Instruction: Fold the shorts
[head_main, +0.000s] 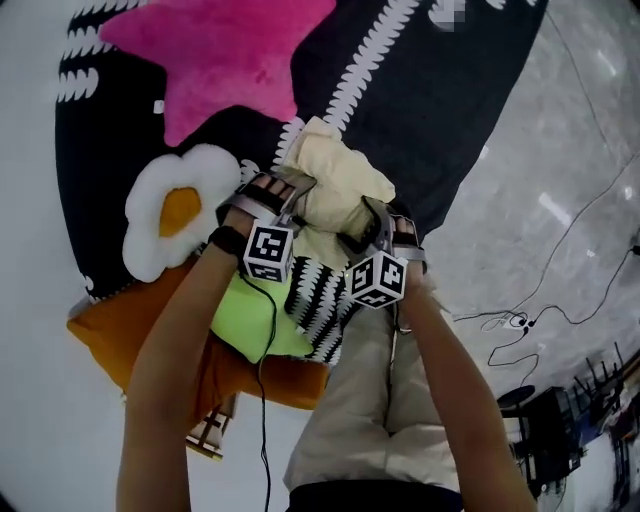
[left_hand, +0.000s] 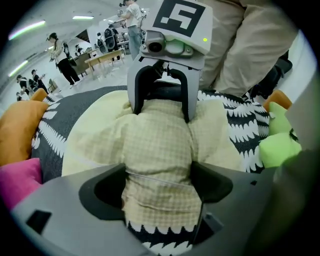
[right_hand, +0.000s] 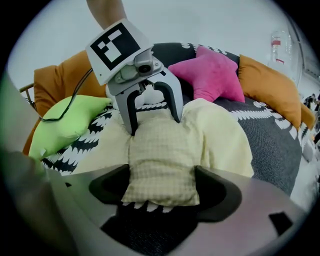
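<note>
The shorts (head_main: 335, 175), pale yellow with a fine check, sit bunched on the black rug (head_main: 470, 90) with the white toothed pattern, close to the rug's near edge and just rugward of our knees. Over that same patch of rug, the left gripper (head_main: 285, 195) and the right gripper (head_main: 365, 228) point down and face each other across the bundle. Both have their jaws spread wide. A gathered ridge of cloth fills each gap and touches the pads, but we judge it loose, not squeezed. The ridge's long axis runs straight from one gripper to the other, so the cloth lies dead ahead of both and neither hand is nearer. Any new pinch needs only a closing, no reach. We can read no brand, label or writing on the shorts. The only print is the black-and-white square markers on the gripper cubes.
</note>
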